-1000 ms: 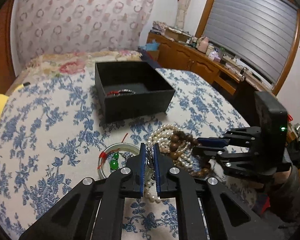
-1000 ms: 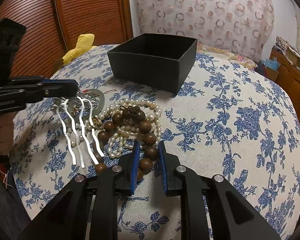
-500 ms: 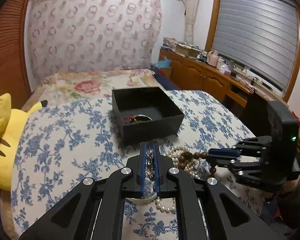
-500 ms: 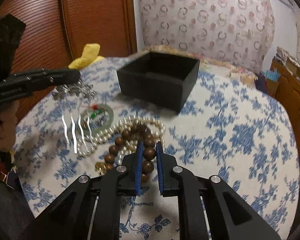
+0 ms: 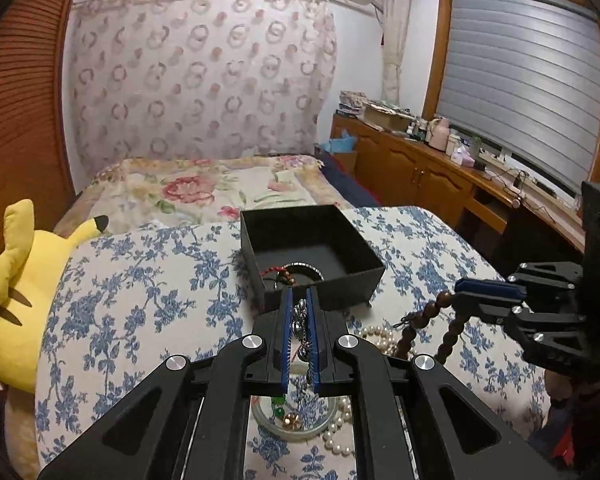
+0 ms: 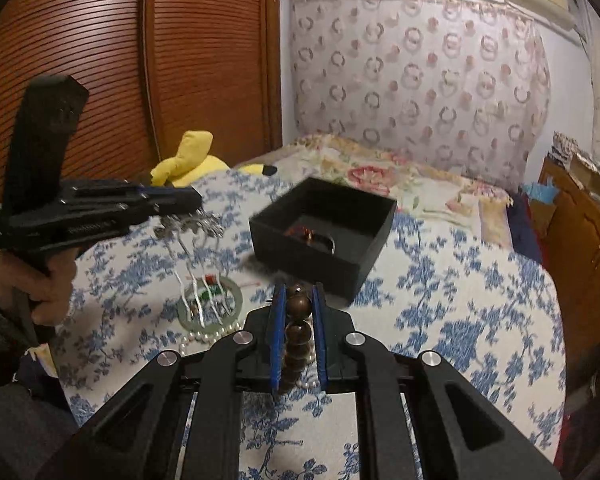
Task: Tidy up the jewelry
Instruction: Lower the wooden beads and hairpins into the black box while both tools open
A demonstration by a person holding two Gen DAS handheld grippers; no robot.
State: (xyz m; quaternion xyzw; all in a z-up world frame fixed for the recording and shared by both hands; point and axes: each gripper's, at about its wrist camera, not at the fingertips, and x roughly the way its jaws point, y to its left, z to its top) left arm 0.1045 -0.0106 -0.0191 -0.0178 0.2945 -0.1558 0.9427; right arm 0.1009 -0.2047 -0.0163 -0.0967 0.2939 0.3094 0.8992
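At the far left a yellow plush toy (image 5: 18, 288) lies at the edge of the bed (image 5: 140, 312), which is covered in a white cloth with blue flowers. Just right of it, the left gripper (image 5: 299, 312) has its blue fingers (image 5: 286, 332) pressed nearly together on the ornate top of a silver hair comb (image 6: 198, 248); in the right wrist view the comb hangs clear of the bed, its long wavy prongs pointing down over a pale green bangle (image 6: 212, 308) that lies flat on the cloth. A pearl necklace (image 5: 342, 424) is heaped on the cloth touching the bangle. Behind these sits an open black box (image 5: 312, 256), with a dark bracelet with red cord (image 5: 296, 272) on its floor. Farther right, the right gripper (image 6: 298, 312) has its fingers (image 6: 277, 332) closed tight on a string of brown wooden beads (image 5: 424, 328); the string is lifted, its two ends drooping from the fingers toward the pearls. A wooden cabinet (image 5: 412, 172) crowded with small items runs along the right wall beneath the window blind (image 5: 520, 80).
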